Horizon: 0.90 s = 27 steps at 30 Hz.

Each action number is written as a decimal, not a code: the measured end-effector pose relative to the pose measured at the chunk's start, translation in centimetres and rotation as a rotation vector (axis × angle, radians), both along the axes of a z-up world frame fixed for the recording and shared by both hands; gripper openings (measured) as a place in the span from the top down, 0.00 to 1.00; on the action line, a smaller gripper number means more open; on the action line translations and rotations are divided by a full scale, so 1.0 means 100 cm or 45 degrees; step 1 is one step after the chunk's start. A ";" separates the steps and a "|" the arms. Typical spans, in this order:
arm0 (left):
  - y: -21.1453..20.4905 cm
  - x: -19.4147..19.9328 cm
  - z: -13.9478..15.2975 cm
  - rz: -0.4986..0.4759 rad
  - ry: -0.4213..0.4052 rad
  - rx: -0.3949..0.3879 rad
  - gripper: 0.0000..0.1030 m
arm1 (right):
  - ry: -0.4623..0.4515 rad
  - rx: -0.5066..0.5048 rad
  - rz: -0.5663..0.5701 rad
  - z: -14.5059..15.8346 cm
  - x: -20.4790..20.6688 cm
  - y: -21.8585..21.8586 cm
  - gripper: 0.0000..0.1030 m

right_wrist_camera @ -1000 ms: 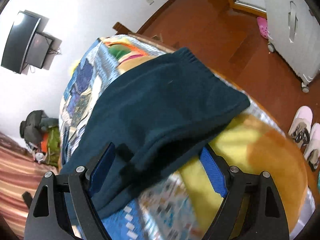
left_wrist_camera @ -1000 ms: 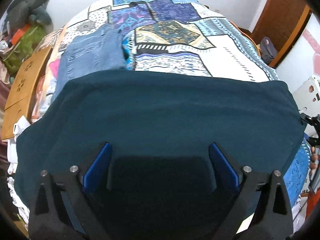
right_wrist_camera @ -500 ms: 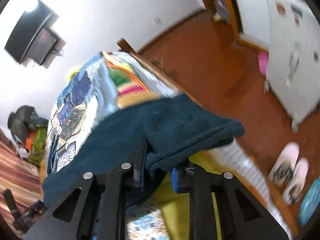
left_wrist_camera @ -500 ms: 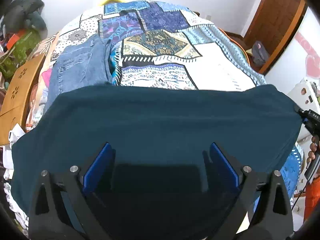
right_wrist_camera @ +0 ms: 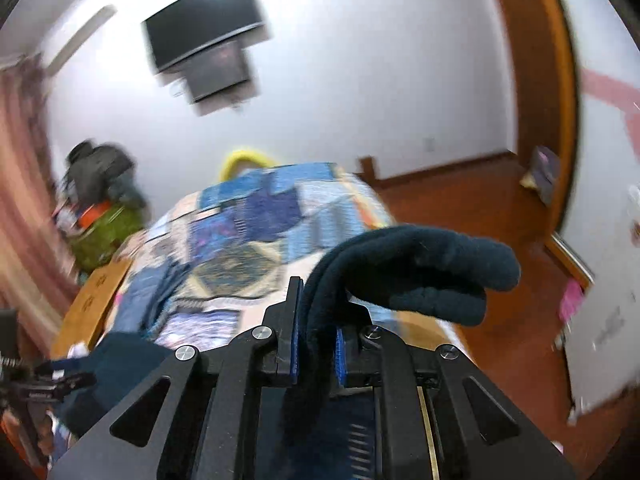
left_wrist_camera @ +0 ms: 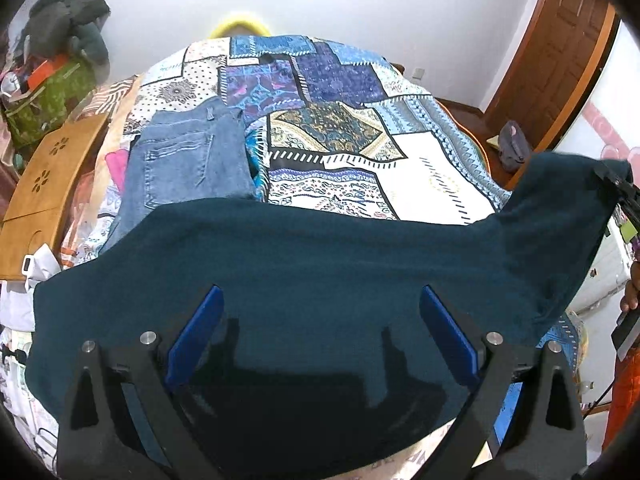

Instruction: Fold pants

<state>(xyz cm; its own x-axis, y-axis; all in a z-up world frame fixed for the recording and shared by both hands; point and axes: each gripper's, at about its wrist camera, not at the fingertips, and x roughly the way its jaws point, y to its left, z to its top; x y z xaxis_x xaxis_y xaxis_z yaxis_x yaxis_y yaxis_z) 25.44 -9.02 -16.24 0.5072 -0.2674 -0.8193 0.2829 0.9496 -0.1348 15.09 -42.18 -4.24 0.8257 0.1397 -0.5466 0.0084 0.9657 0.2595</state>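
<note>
Dark teal pants [left_wrist_camera: 320,256] lie across the near edge of the bed. My left gripper [left_wrist_camera: 320,328] is open above them, blue pads wide apart, holding nothing. The pants' right end [left_wrist_camera: 568,208] is lifted off the bed, held by my right gripper, which shows at the right edge of the left wrist view [left_wrist_camera: 618,186]. In the right wrist view my right gripper [right_wrist_camera: 316,344] is shut on a bunched fold of the teal pants [right_wrist_camera: 416,268], raised above the bed.
A patchwork quilt [left_wrist_camera: 344,128] covers the bed. Folded blue jeans [left_wrist_camera: 188,160] lie on its left side. A wooden board [left_wrist_camera: 44,176] and piled clothes [left_wrist_camera: 60,32] are at left. A wooden door [left_wrist_camera: 560,56] and red-brown floor [right_wrist_camera: 460,200] are at right.
My right gripper shut on the pants' right end and lifted it off the bed, tilting up toward the far wall. My left gripper stayed open over the pants.
</note>
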 end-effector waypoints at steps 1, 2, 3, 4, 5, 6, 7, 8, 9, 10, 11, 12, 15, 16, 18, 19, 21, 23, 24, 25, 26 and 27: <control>0.004 -0.001 0.001 0.002 -0.005 -0.002 0.04 | 0.004 -0.012 0.055 -0.001 0.004 0.014 0.89; 0.006 -0.003 0.002 0.005 -0.009 -0.003 0.04 | 0.010 -0.025 0.116 -0.003 0.008 0.029 0.89; 0.008 -0.004 0.003 0.008 -0.012 -0.003 0.04 | 0.018 -0.037 0.166 -0.005 0.010 0.042 0.89; 0.011 -0.005 0.004 0.012 -0.016 -0.004 0.04 | 0.027 -0.044 0.204 -0.009 0.013 0.053 0.89; 0.014 -0.006 0.004 0.014 -0.018 -0.006 0.04 | 0.040 -0.047 0.244 -0.014 0.015 0.063 0.89; 0.017 -0.007 0.004 0.017 -0.018 -0.009 0.04 | 0.059 -0.047 0.288 -0.020 0.018 0.074 0.89; 0.019 -0.008 0.004 0.021 -0.017 -0.014 0.04 | 0.080 -0.044 0.333 -0.027 0.019 0.084 0.89; 0.022 -0.009 0.004 0.026 -0.013 -0.020 0.04 | 0.107 -0.041 0.372 -0.035 0.020 0.093 0.89; 0.025 -0.009 0.003 0.030 -0.012 -0.023 0.04 | 0.137 -0.045 0.409 -0.043 0.019 0.102 0.89; 0.027 -0.010 0.003 0.036 -0.011 -0.027 0.04 | 0.170 -0.053 0.449 -0.052 0.019 0.111 0.89; 0.030 -0.011 0.002 0.044 -0.008 -0.030 0.04 | 0.196 -0.060 0.486 -0.060 0.018 0.118 0.89; 0.033 -0.011 0.001 0.049 -0.004 -0.033 0.04 | 0.224 -0.065 0.524 -0.068 0.016 0.124 0.89; 0.039 -0.011 -0.003 0.063 0.014 -0.038 0.04 | 0.318 -0.092 0.620 -0.094 0.010 0.140 0.89; 0.040 -0.012 -0.004 0.066 0.020 -0.035 0.04 | 0.334 -0.111 0.634 -0.099 0.009 0.145 0.89; 0.040 -0.012 -0.007 0.067 0.028 -0.031 0.04 | 0.357 -0.161 0.651 -0.109 0.003 0.151 0.89; 0.039 -0.012 -0.008 0.065 0.034 -0.030 0.04 | 0.371 -0.167 0.652 -0.113 0.002 0.153 0.88; 0.037 -0.012 -0.010 0.059 0.043 -0.027 0.04 | 0.375 -0.156 0.648 -0.115 0.001 0.151 0.85; 0.032 -0.011 -0.011 0.048 0.048 -0.023 0.04 | 0.390 -0.136 0.652 -0.112 0.002 0.147 0.84; 0.029 -0.011 -0.010 0.037 0.050 -0.025 0.04 | 0.401 -0.126 0.657 -0.112 0.002 0.148 0.83; 0.026 -0.011 -0.009 0.029 0.051 -0.028 0.04 | 0.409 -0.115 0.660 -0.110 0.000 0.149 0.82; 0.023 -0.011 -0.009 0.015 0.056 -0.034 0.04 | 0.412 -0.105 0.662 -0.109 -0.002 0.148 0.78; 0.019 -0.010 -0.008 0.002 0.062 -0.041 0.04 | 0.416 -0.099 0.666 -0.107 -0.006 0.146 0.73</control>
